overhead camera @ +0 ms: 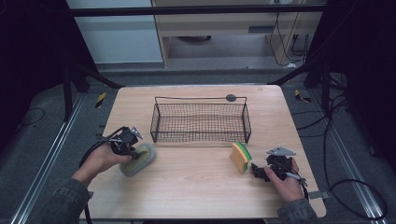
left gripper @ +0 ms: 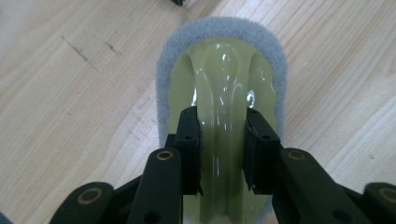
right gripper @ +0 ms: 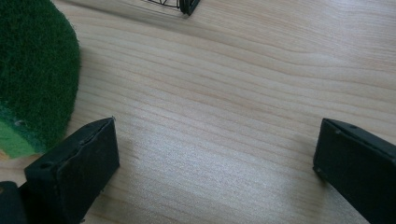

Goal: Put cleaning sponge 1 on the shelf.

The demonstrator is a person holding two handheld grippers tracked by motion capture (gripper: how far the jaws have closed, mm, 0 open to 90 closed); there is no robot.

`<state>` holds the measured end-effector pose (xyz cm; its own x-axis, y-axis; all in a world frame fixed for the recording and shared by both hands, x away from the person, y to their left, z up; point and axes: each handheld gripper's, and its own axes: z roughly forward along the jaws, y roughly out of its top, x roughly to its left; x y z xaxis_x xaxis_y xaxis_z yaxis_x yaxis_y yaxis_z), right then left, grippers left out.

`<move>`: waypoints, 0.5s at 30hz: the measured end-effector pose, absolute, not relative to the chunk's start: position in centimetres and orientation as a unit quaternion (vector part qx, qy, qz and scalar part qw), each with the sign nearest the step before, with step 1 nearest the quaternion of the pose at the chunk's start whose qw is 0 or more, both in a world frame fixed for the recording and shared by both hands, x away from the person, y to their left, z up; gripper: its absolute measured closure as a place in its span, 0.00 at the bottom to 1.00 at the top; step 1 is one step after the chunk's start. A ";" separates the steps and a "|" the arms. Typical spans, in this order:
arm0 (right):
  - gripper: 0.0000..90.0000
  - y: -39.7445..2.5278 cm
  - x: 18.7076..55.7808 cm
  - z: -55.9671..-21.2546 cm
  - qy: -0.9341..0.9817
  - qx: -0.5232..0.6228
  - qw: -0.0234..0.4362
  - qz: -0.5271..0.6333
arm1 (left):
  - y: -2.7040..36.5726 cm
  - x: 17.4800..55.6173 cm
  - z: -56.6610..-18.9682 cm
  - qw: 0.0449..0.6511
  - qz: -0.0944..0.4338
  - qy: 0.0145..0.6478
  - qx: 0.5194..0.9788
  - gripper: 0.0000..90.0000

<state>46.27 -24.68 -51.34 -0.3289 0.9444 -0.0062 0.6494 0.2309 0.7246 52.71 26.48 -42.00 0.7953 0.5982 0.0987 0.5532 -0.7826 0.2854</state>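
I have the left tongs (left gripper: 223,140) clenched on the raised green handle of the grey-edged scrubbing pad (left gripper: 224,74), which lies flat on the counter (overhead camera: 196,172) near its left front, in front of the wire basket (overhead camera: 201,122). My right tongs (right gripper: 215,154) stand wide apart, holding nothing, just beside the green and yellow sponge (overhead camera: 241,156) standing on edge

Grey-edged olive scrubber (left gripper: 223,79), green-topped sponge (right gripper: 32,70)

Wire basket (overhead camera: 201,122) sits mid-desk (overhead camera: 196,186) toward the back; scrubber pad (overhead camera: 138,159) lies front-left of it, sponge (overhead camera: 240,157) stands front-right.
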 end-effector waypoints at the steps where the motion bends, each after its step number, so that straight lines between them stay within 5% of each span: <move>1: 0.00 -24.7 46.3 -51.3 0.750 0.531 0.231 0.320 | 26.5 52.5 -41.6 0.127 0.098 0.301 0.940 0.78; 15: 0.00 -24.7 46.3 -51.3 0.750 0.532 0.231 0.320 | 25.1 50.2 -37.1 0.141 0.171 0.232 0.947 0.78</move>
